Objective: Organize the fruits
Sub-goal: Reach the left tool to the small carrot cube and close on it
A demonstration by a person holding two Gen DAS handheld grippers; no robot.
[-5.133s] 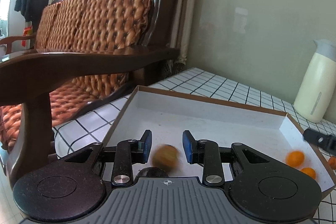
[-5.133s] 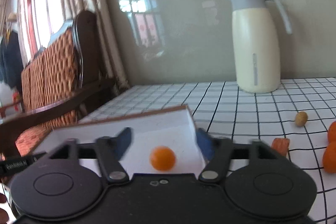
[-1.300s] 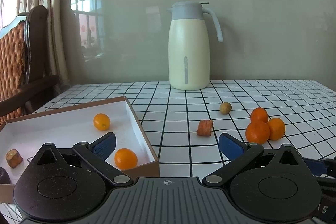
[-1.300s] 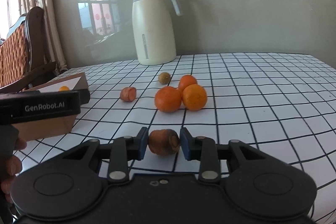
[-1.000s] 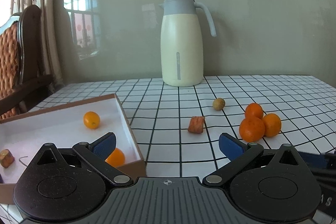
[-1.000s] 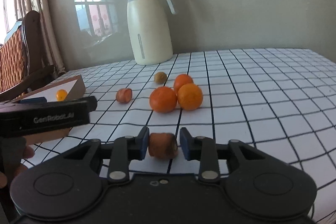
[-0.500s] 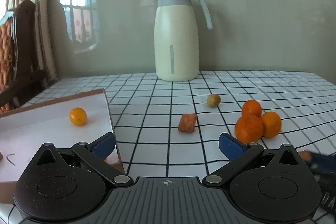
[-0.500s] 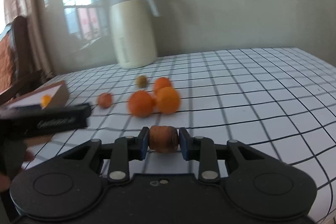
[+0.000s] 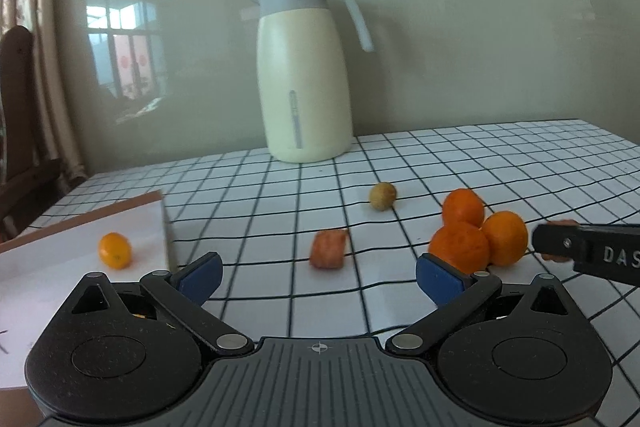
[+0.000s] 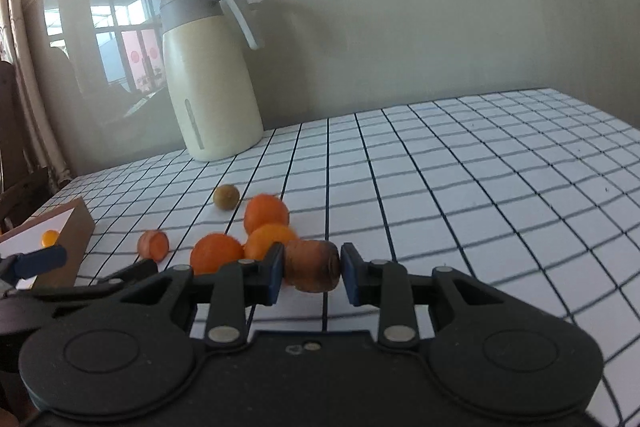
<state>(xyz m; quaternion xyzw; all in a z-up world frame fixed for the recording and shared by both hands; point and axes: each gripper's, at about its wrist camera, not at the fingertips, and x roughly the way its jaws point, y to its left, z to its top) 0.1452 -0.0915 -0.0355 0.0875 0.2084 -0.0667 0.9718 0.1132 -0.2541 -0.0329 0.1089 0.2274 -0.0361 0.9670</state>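
Observation:
My right gripper (image 10: 312, 267) is shut on a brown-orange carrot chunk (image 10: 312, 265), held just above the checked tablecloth. Three oranges (image 10: 266, 213) cluster just beyond it; they also show in the left wrist view (image 9: 460, 247). A second carrot chunk (image 9: 329, 249) and a small brownish fruit (image 9: 383, 195) lie on the cloth. My left gripper (image 9: 318, 273) is open and empty, in front of the second chunk. The white box (image 9: 164, 227) at left holds a small orange fruit (image 9: 115, 250).
A cream thermos jug (image 9: 302, 87) stands at the back by the wall. A wooden chair (image 9: 16, 131) is at the far left. The right gripper's finger (image 9: 588, 255) reaches in from the right in the left wrist view.
My right gripper has lifted the carrot chunk and swung leftward toward the oranges. My left gripper has moved right, away from the box, staying open.

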